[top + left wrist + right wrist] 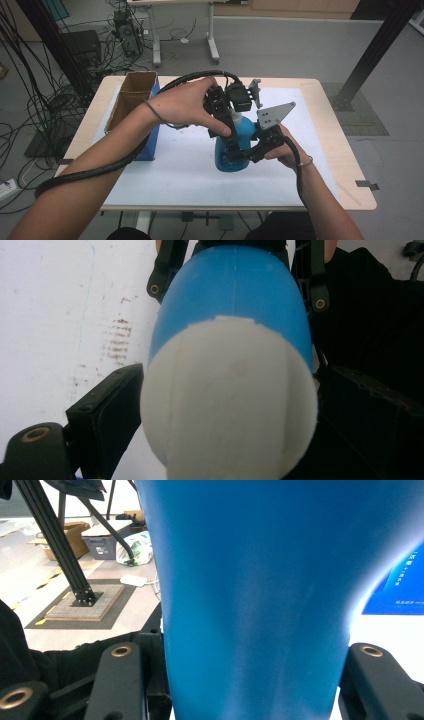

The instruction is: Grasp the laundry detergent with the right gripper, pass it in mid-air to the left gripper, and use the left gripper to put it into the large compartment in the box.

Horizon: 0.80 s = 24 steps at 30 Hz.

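Observation:
A blue bottle [241, 142] with a white cap [237, 118] stands upright on the white mat [170, 175]. My left gripper [231, 121] comes down from above and is shut on the cap [230, 405], a black jaw against each side of it. My right gripper [241, 153] reaches in from the right and is shut on the bottle's lower body [255, 595], with its grey plate [274, 114] on top. In the left gripper view, the bottle's blue shoulder [235, 285] runs away below the cap, and the right gripper's two jaws flank it at the top.
A tall open cardboard box with a blue side [131, 102] stands on the mat's left edge. The wooden table [345, 165] ends just right of the mat. A black frame post [372, 55] and cables lie on the floor beyond.

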Tool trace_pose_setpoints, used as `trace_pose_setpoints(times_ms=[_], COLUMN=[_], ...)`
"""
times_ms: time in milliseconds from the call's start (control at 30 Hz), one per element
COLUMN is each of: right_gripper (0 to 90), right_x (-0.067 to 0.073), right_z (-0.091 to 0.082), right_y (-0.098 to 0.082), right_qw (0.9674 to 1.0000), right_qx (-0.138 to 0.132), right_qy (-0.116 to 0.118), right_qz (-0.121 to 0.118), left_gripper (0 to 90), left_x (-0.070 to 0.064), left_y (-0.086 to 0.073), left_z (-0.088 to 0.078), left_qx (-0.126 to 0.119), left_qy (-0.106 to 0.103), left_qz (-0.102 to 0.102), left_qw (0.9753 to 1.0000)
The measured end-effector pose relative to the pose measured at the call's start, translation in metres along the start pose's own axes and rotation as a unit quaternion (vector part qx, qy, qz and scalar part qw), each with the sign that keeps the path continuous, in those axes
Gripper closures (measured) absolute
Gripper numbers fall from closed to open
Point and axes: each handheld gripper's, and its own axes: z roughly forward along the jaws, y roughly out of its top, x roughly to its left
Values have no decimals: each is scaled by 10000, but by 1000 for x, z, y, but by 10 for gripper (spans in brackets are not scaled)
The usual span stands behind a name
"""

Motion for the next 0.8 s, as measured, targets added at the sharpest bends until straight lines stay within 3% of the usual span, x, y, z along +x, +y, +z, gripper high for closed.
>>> trace_pose_setpoints(times_ms=[800], right_gripper=[435], right_x=[1], right_z=[0], right_y=[0], right_qw=[10000], right_qx=[26], right_qy=[-12], right_qz=[-18], left_gripper=[111], left_x=[1], left_y=[-4], left_z=[-2], left_qx=[18], left_qy=[51], left_qz=[-68], left_qw=[10000])
